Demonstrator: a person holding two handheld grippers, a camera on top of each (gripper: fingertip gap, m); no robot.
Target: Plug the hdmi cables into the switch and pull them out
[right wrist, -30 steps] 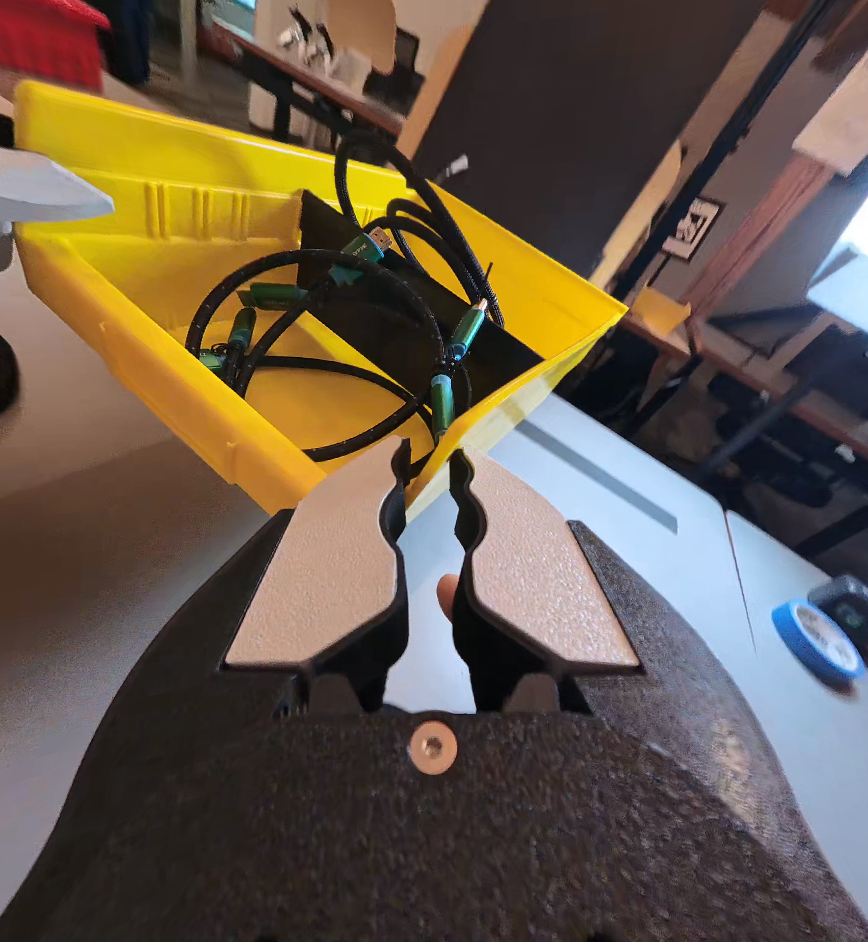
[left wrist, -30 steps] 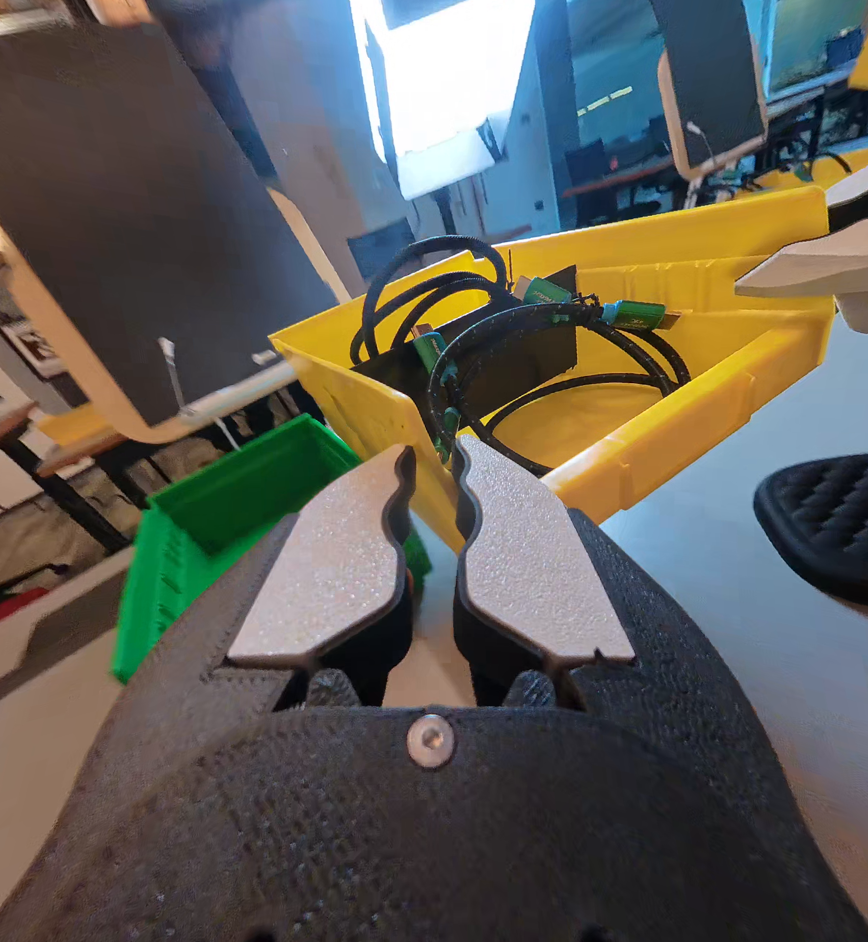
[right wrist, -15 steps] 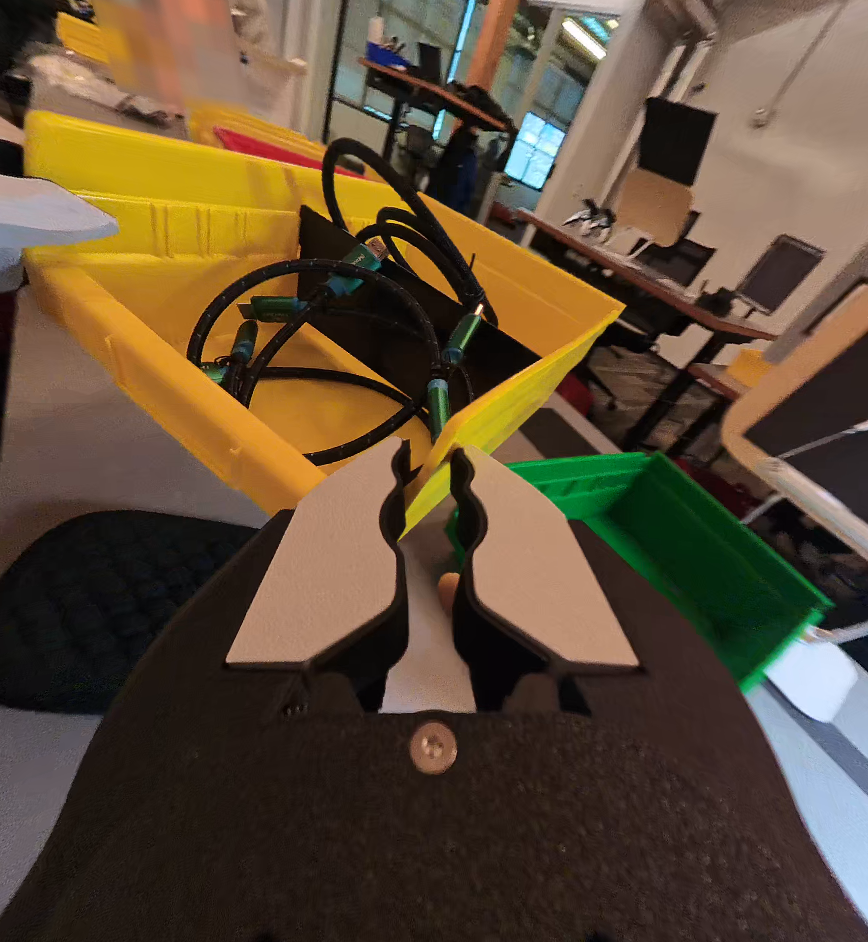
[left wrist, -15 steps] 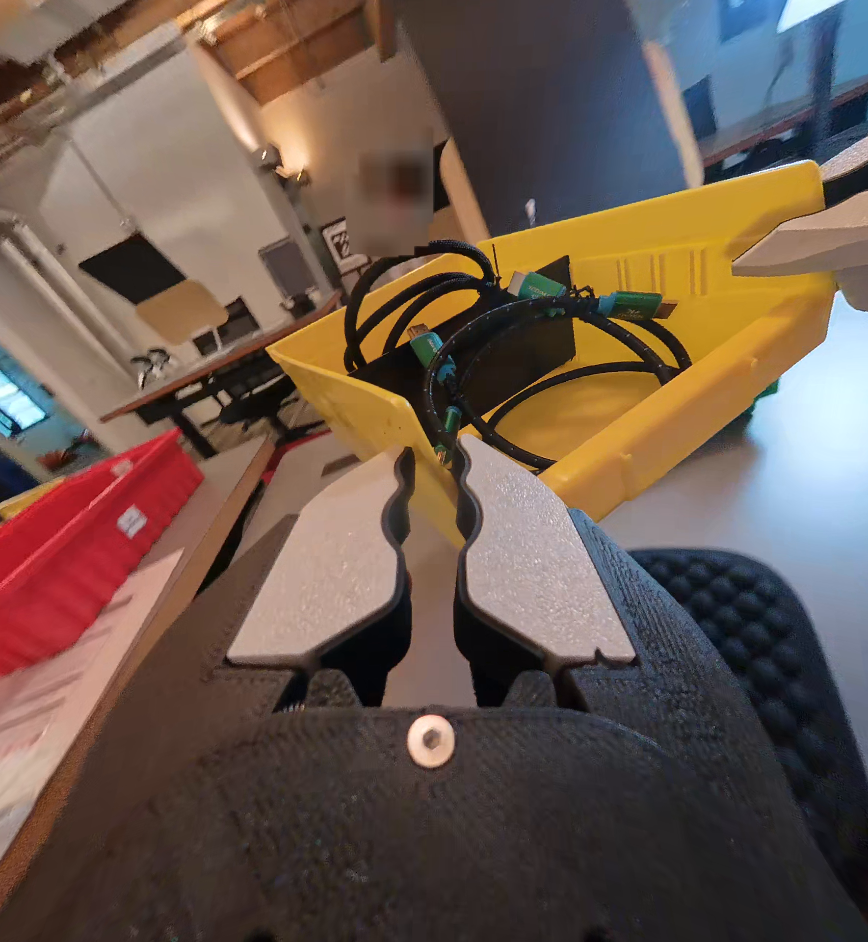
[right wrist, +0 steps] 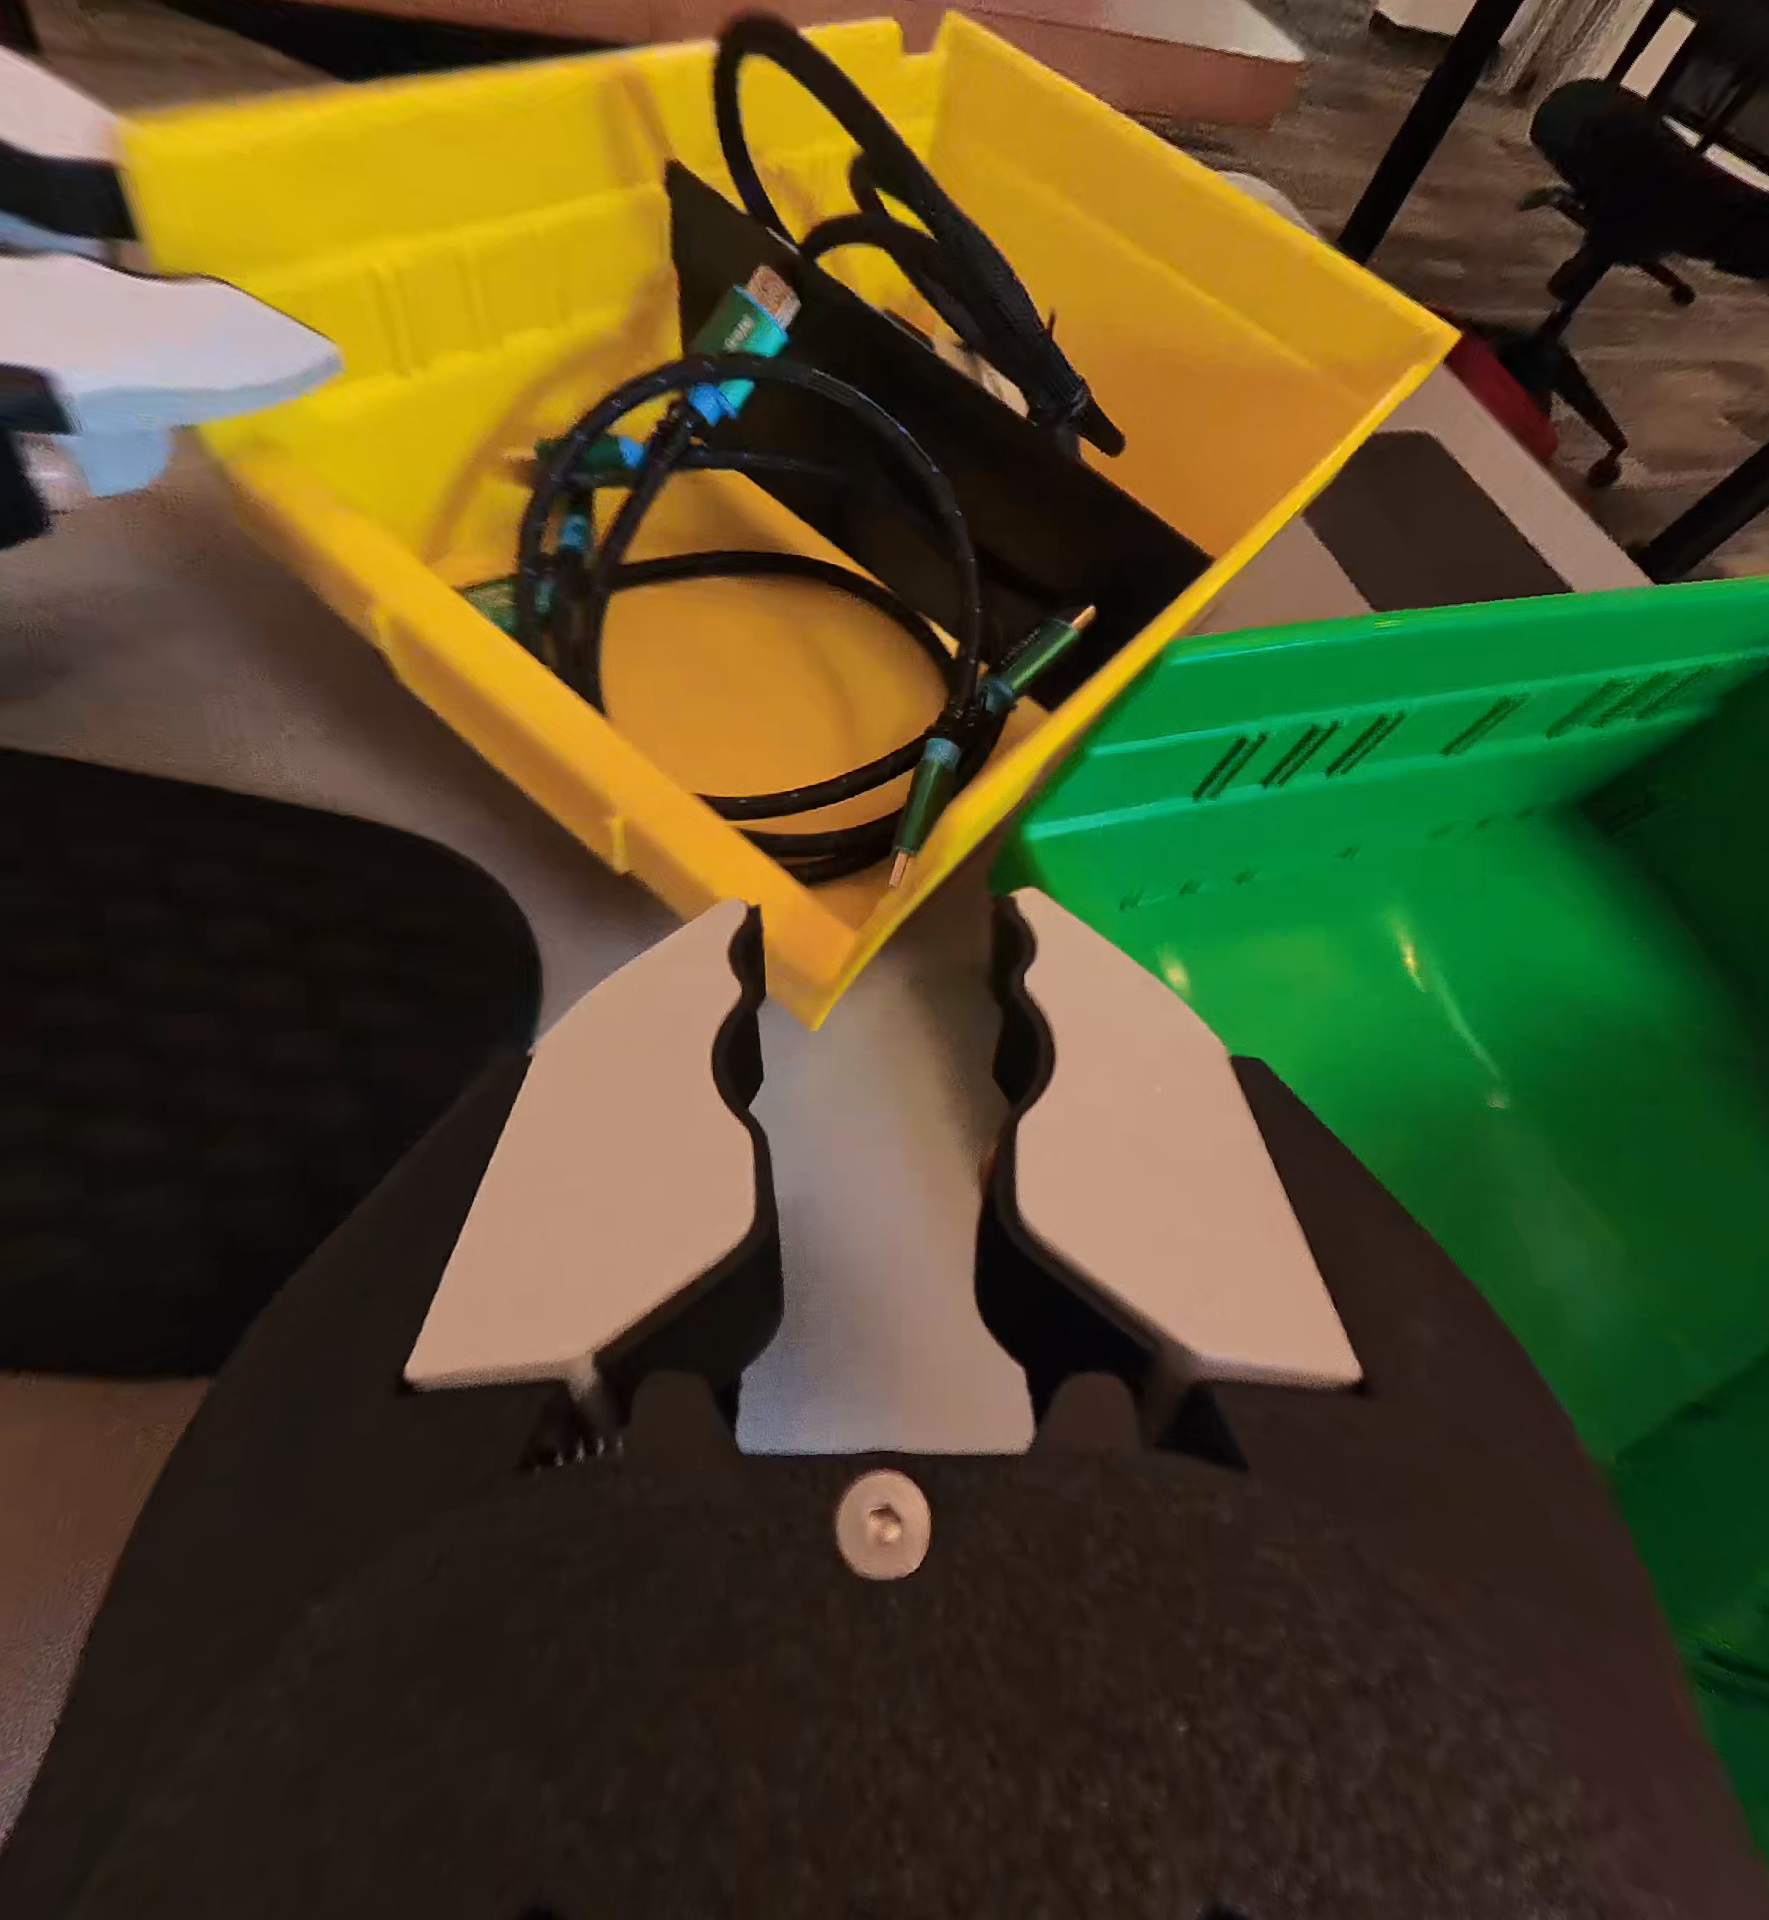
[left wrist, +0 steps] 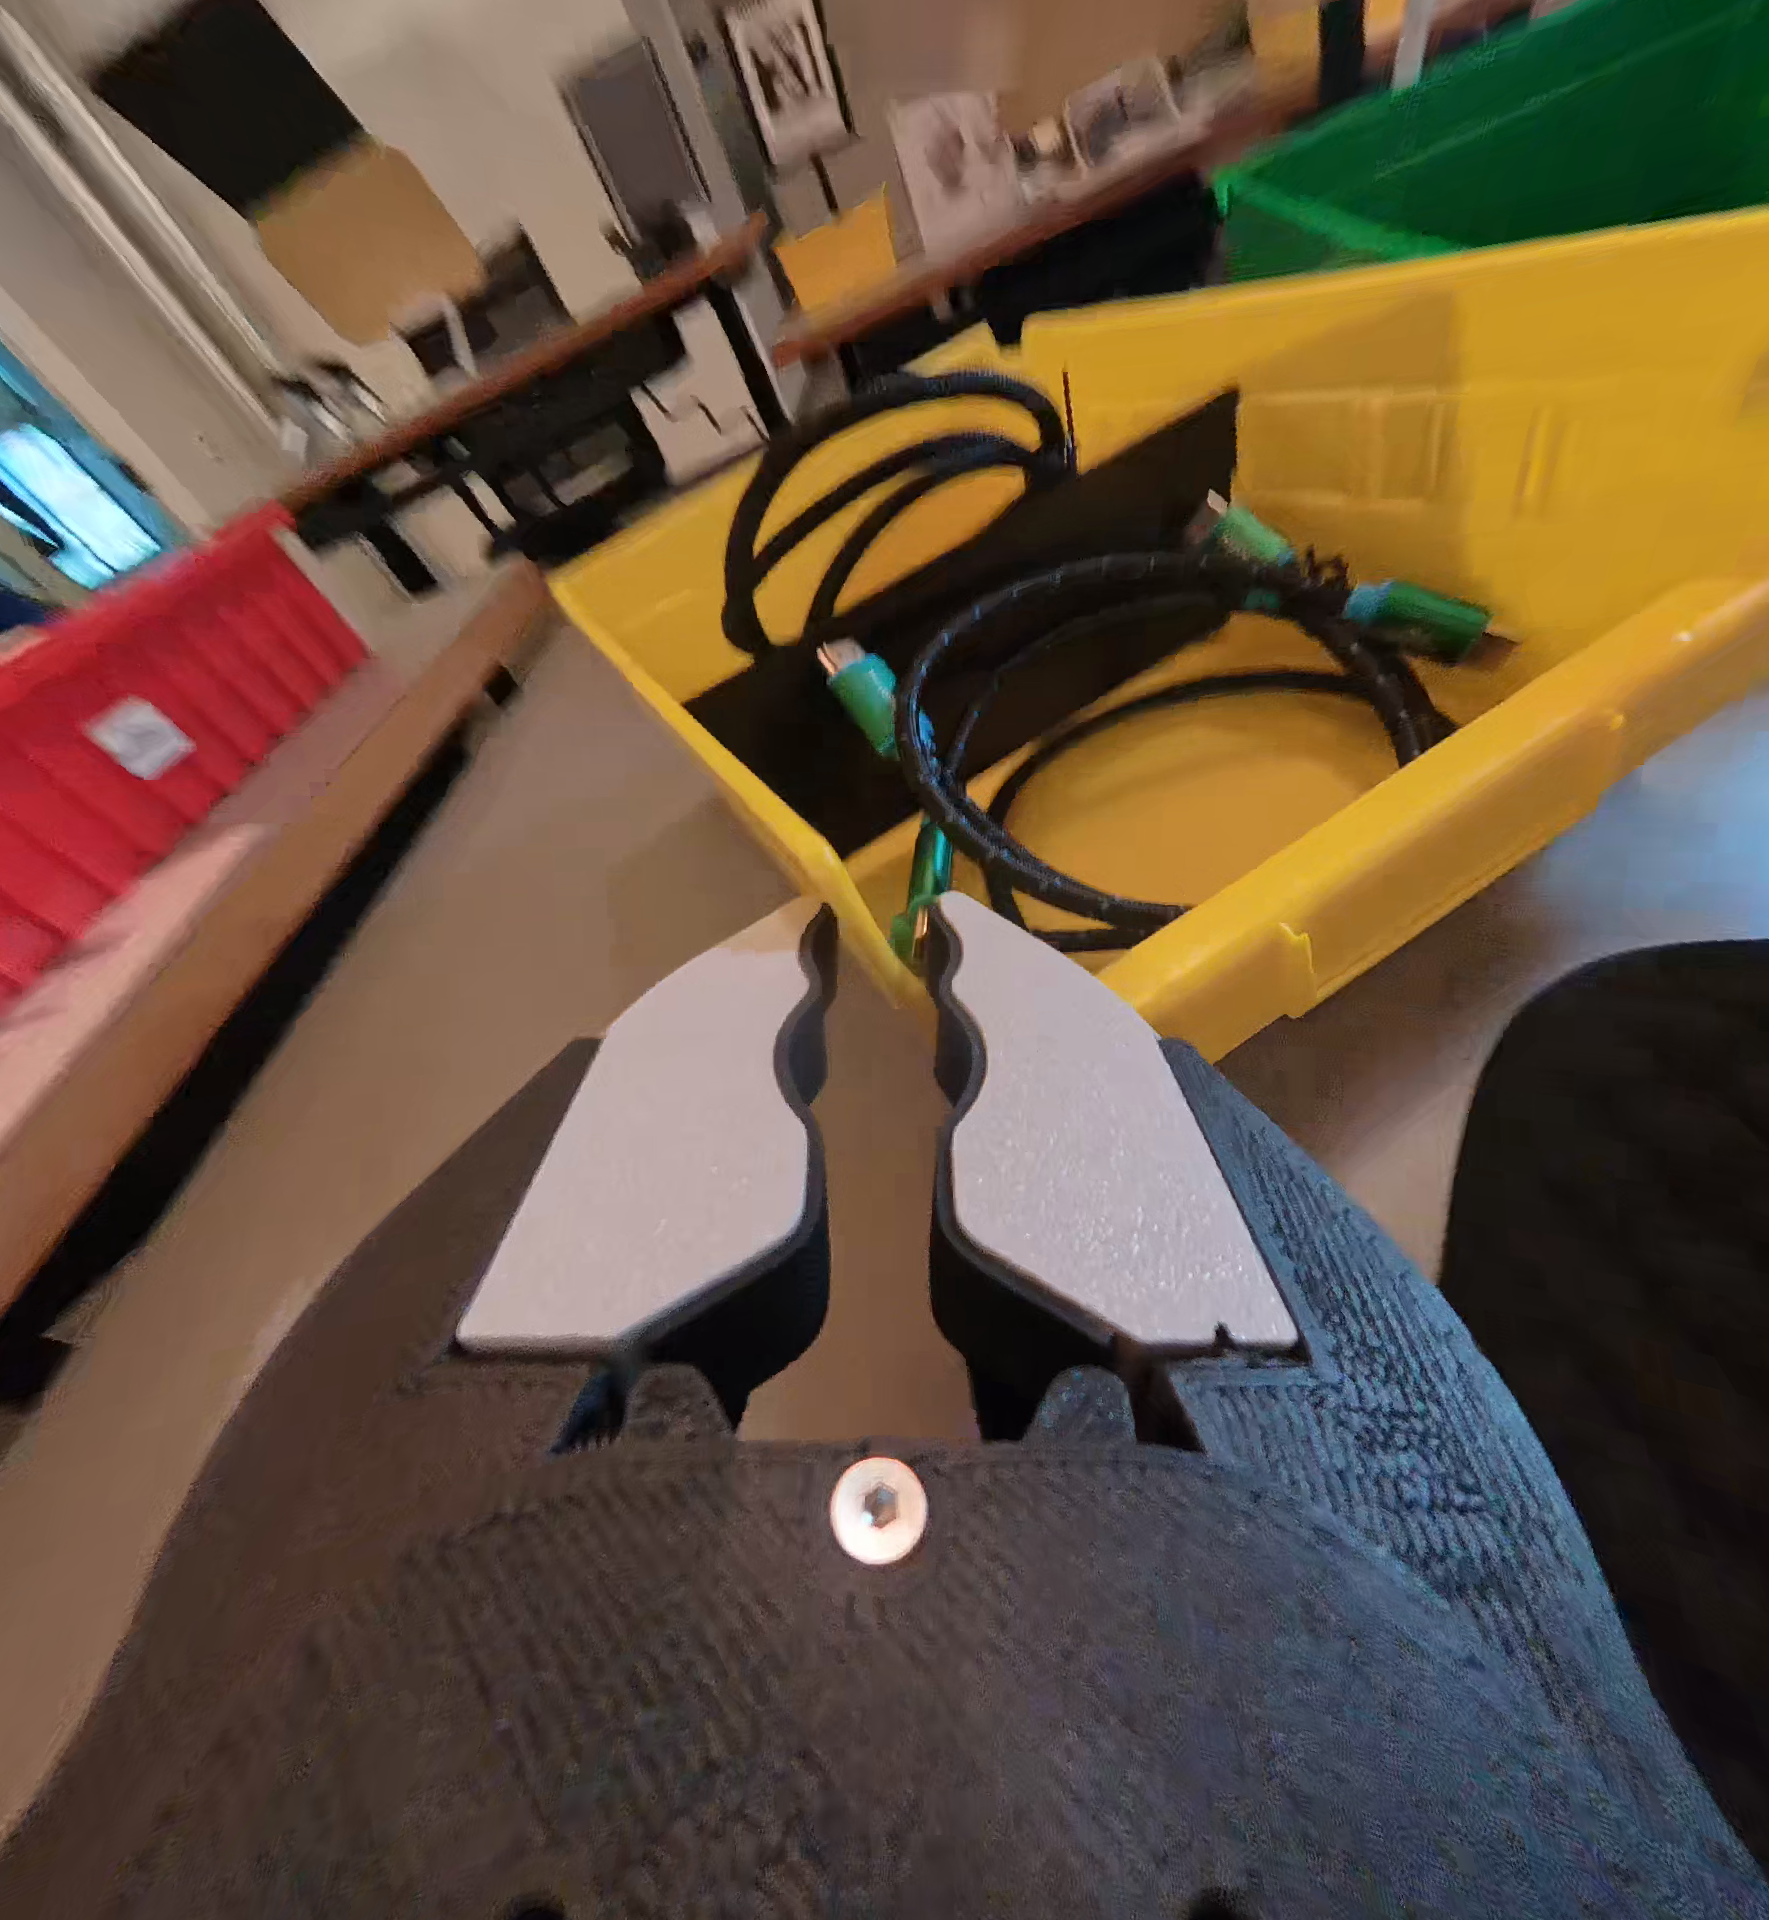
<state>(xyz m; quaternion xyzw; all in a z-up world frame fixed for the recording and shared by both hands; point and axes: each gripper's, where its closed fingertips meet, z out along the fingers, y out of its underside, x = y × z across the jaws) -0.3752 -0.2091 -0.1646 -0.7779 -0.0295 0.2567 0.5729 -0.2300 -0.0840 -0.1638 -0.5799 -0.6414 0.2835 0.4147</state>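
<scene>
Black braided HDMI cables (left wrist: 921,758) with green plugs (left wrist: 859,696) lie coiled in a yellow bin (left wrist: 1482,416), beside a black divider (left wrist: 1067,520). My left gripper (left wrist: 882,920) is shut on the bin's near corner, with only a narrow gap between the fingers. In the right wrist view the same cables (right wrist: 755,561), a green plug (right wrist: 740,322) and the bin (right wrist: 506,260) show from the other side. My right gripper (right wrist: 877,914) is open, with the bin's corner just beyond its tips and untouched. The left gripper's fingers (right wrist: 132,332) show at the bin's far left corner. I see no switch.
A green bin (right wrist: 1431,987) stands against the yellow bin's right side and also shows in the left wrist view (left wrist: 1586,125). A black textured pad (right wrist: 184,1039) lies on the table in front of the bin. A red bin (left wrist: 80,727) stands on a desk to the left. Across from one pair of fingers to the other is roughly 20 cm.
Both grippers swung round with the yellow bin pinched at its corners. The right gripper has now opened and let go of its corner. The left gripper's gap is unchanged.
</scene>
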